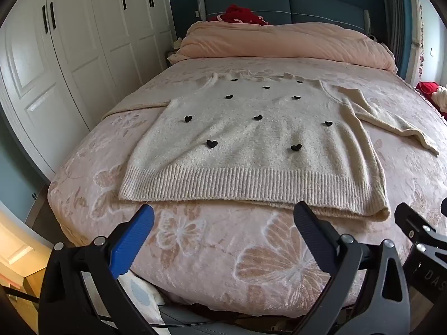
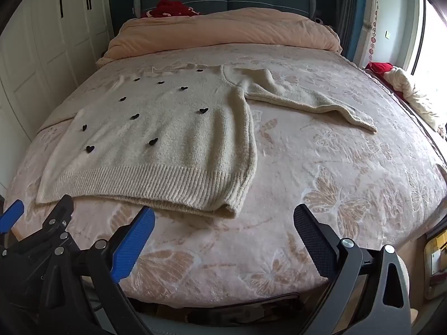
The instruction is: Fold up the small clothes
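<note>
- A cream knitted sweater (image 1: 251,139) lies flat on the bed cover (image 1: 212,265), front side up, with small black hearts (image 1: 211,143) sewn over the chest and a ribbed hem (image 1: 251,187) nearest to the cameras.
- In the left wrist view the sweater fills the centre, from about 9 o'clock to 3 o'clock; its one visible sleeve (image 1: 391,120) spreads toward 2 o'clock.
- The right wrist view shows this sleeve (image 2: 321,103) in full, bent and ending at a cuff near 2 o'clock; the other sleeve I cannot tell in any view.
- The left gripper (image 1: 223,231) has its jaws wide apart with nothing between them, just in front of the hem.
- The right gripper (image 2: 223,231) is also wide and empty; it stands at 6 o'clock, below the hem corner (image 2: 232,209).
- Only the left view shows the white wardrobe doors (image 1: 83,55) at 10 o'clock.
- Only the right view shows the bright window side (image 2: 430,55) at 3 o'clock.
- A peach duvet (image 1: 279,42) lies folded at 12 o'clock.
- The bed cover has free room right of the sweater.
</note>
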Tool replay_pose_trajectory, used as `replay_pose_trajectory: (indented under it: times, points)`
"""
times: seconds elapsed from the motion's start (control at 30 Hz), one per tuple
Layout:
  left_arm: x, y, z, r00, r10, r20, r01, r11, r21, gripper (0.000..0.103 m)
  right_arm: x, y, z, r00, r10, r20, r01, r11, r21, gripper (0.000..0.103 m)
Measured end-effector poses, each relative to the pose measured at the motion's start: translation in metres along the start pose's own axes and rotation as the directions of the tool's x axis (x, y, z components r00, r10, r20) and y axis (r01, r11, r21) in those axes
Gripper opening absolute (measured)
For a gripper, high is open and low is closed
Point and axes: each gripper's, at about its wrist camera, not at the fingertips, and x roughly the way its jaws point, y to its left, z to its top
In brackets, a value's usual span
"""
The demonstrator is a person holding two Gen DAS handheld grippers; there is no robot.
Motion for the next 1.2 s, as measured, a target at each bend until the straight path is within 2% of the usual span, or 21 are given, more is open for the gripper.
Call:
replay_pose_trajectory:
  times: [0.37, 1.2]
  points:
    - [0.001, 0.0, 0.0, 1.0, 0.0, -0.011, 0.0, 1.0, 0.001, 0.098, -0.002, 0.01, 0.003, 1.0, 0.006, 0.016, -0.006, 1.0, -0.01, 0.098]
    - [0.003, -0.009, 0.002, 1.0, 0.011, -0.029, -0.01, 1.0, 0.016, 0.098, 0.0, -0.002, -0.001, 0.999, 0.041, 0.008, -0.041, 0.999, 0.016, 0.098]
